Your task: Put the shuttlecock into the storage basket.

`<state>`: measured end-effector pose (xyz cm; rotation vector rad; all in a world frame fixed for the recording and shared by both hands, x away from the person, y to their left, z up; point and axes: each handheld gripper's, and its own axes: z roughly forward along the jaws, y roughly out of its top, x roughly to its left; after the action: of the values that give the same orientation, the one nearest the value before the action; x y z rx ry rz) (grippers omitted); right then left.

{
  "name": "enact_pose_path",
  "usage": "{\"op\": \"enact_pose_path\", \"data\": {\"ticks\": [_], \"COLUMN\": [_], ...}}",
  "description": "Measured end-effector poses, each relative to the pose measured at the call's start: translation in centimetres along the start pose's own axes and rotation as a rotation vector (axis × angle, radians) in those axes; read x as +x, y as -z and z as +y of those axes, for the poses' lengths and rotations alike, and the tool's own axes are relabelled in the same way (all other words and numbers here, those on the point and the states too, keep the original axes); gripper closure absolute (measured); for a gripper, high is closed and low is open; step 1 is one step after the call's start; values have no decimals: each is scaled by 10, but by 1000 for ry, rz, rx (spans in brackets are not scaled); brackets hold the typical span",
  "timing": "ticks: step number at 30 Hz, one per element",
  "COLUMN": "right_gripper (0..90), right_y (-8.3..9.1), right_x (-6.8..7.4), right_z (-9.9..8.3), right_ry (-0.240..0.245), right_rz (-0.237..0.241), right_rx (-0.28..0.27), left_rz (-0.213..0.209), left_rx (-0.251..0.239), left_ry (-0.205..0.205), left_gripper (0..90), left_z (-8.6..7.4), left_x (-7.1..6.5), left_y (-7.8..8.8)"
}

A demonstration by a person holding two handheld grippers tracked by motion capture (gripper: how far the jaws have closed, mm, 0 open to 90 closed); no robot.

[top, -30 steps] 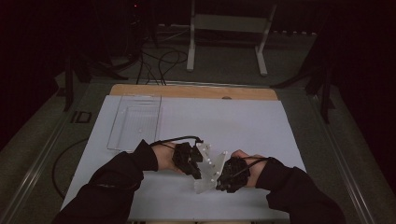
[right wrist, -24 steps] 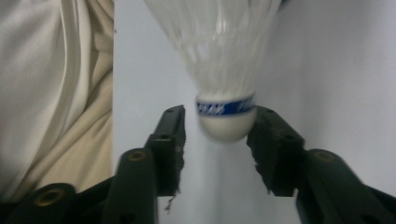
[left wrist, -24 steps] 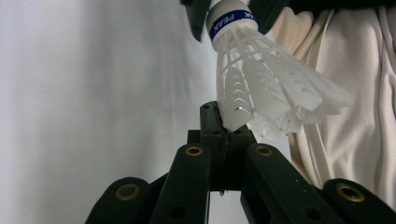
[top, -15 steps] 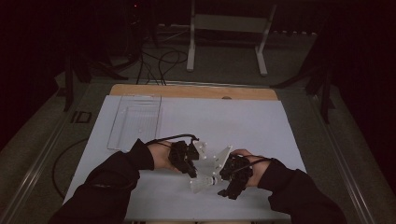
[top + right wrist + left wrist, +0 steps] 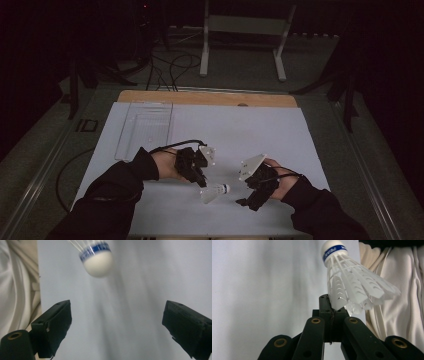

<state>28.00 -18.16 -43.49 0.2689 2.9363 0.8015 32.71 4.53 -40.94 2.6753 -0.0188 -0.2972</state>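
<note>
White worktop, largest item: a pale sheet over a wooden board, with a clear plastic tray lying at its far left, well apart from your hands. Nothing rests in the tray as far as the high view shows.

Left gripper: your jaws are pinched tight on the feather skirt of the shuttlecock, gripping one edge of the skirt near its wide end. In the left gripper view the shuttlecock stands up and away from the closed tips, cork end farthest from the jaws, blue band readable just below the cork.

Right gripper: your jaws have just been opening and now stand wide, with nothing between them. In the right gripper view the cork hangs ahead of the gap and toward its left jaw, clear of both pads.

Status, as a judgement: the hand-over looks complete, since your left side alone carries the shuttlecock above the near middle of the worktop. Setting it down, perhaps toward the tray, looks to be what is left.
</note>
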Motion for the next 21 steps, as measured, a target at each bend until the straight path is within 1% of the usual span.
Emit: {"op": "enact_pose_path", "data": {"ticks": [1,2,3,4,5,6,7,8,9,10,11,13,16,17,19,21], "right_gripper": [89,89,89,89,89,89,89,89,89,89,89,88,85,85,85,85], "right_y": [2,3,4,5,6,6,6,7,7,7,7,6,2,1,-1,-2], "right_x": [0,0,0,0,0,0,1,1,1,1,1,1,0,1,1,0], "right_z": [-5,-8,-11,-13,-16,-18,-20,-22,-24,-26,-27,-31,-37,-39,-44,-46], "right_ry": [-17,-22,-35,-37,-50,-54,-59,-63,-73,-72,-80,-85,-111,-118,-128,-135], "right_rz": [-10,-9,-11,-18,-17,-22,-39,-36,-41,-50,-45,-58,-49,-55,-56,-57], "right_rx": [-22,-34,-55,-64,-80,-84,-94,-101,-108,-115,-119,-124,-114,-103,-102,-103], "left_rz": [3,3,1,6,0,4,5,3,7,7,7,11,14,21,25,33], "left_rx": [-6,-6,-13,-18,-19,-15,-21,-19,-19,-24,-20,-25,-20,-19,-22,-21], "left_ry": [2,2,11,16,16,16,20,18,23,27,30,34,52,54,69,72], "left_gripper": [900,900,900,900,900,900,900,900,900,900,900,900,900,900,900,900], "left_z": [-1,-1,-3,-4,-4,-4,-5,-5,-6,-7,-7,-8,-13,-14,-17,-19], "left_x": [0,0,0,0,1,1,1,1,1,1,2,2,5,5,6,6], "left_y": [3,3,5,7,8,9,10,11,12,12,13,14,18,20,23,25]}}
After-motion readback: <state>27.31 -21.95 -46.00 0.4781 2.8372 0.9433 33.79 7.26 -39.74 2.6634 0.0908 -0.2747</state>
